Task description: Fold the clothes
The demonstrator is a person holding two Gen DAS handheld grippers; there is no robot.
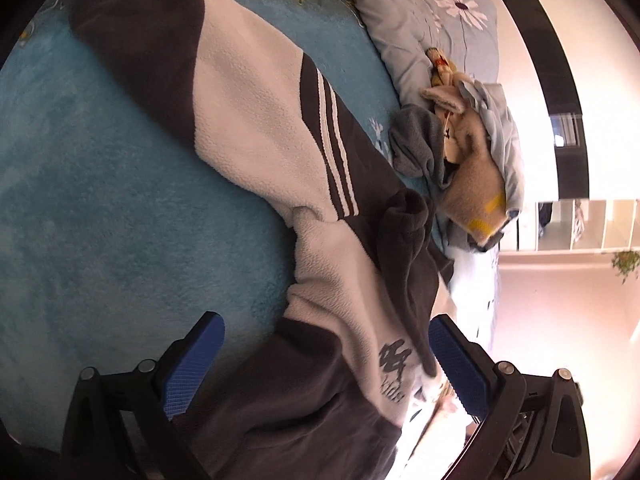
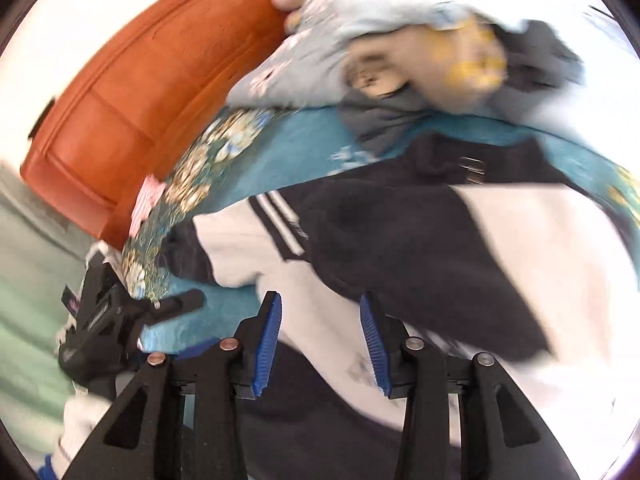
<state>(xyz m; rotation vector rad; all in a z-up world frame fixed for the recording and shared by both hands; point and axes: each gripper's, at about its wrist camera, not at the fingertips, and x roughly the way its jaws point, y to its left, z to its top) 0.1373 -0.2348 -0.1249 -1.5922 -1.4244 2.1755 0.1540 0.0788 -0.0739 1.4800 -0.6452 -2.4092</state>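
Standing by the bed: step in hand looks like getting a grip on the fleece before the fold. To do it well I'd say drop each gripper onto a single edge w/ one layer of cloth between the pads, not a bunched handful, then lift both ends together so the panel stays flat & the sleeve doesn't drag.

Left gripper (image 1: 326,364) first: jaws spread wide, nothing pinched; the fleece runs between and under them, by the printed logo (image 1: 394,370). Whether the pads touch the cloth I can't tell.

The fleece jacket (image 1: 256,120) lies spread but rumpled across the teal bedspread (image 1: 100,200), near the bed's edge on the left gripper's side. It's dark grey/black & cream colour-block, w/ white stripes (image 1: 336,152) on a dark panel; thick, nubby pile, prob. slippery in bulk and slow to crease. Collar area is humped up, not flat.

Right gripper (image 2: 320,336): jaws also apart, approx. half open, hovering over a cream part of the jacket, gripping nothing. That view is motion-blurred. Behind the jacket sits a heap of other clothes (image 2: 420,64), w/ an orange headboard (image 2: 140,92) beyond.
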